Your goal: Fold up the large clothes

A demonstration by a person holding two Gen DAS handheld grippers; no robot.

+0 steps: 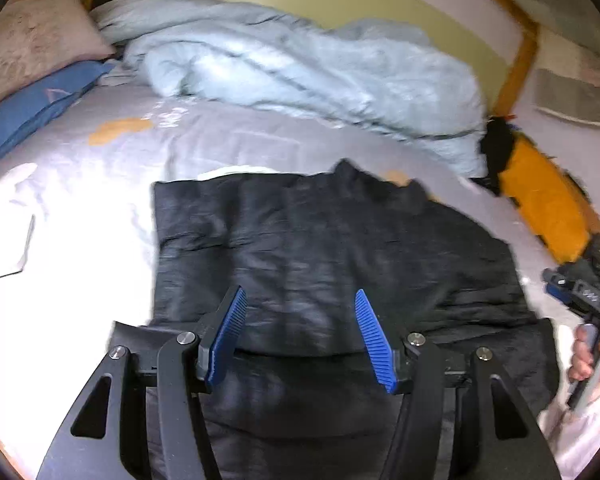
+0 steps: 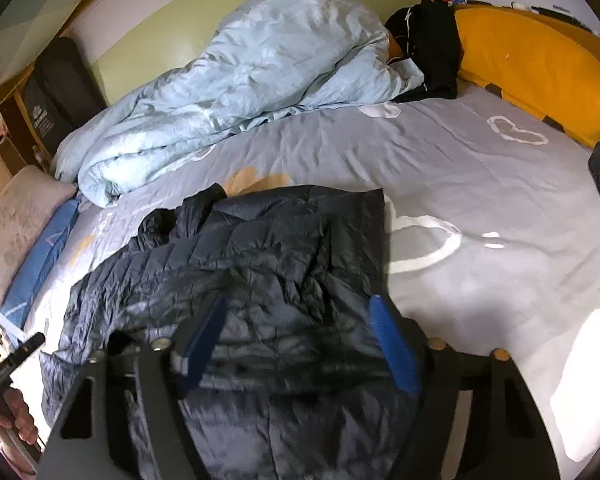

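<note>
A dark quilted jacket [image 1: 320, 232] lies flat on the grey bed sheet [image 1: 112, 160], partly folded, with its collar toward the far side. My left gripper [image 1: 300, 294] hovers over the jacket's near part, its blue pads well apart and nothing pinched between them. In the right wrist view the same jacket [image 2: 260, 248] fills the lower middle. My right gripper [image 2: 299, 300] stands open above the jacket's near right edge, with fabric lying under the gap between its blurred pads. Each gripper also shows at the edge of the other's view, held in a hand [image 1: 584, 356].
A bunched light blue duvet [image 2: 236, 88] lies along the far side of the bed. A beige pillow [image 2: 16, 224] and a blue pillow [image 1: 28, 116] sit at the left. A yellow cushion [image 2: 536, 68] and a black garment [image 2: 424, 40] are at the far right. Bare sheet [image 2: 500, 208] lies right of the jacket.
</note>
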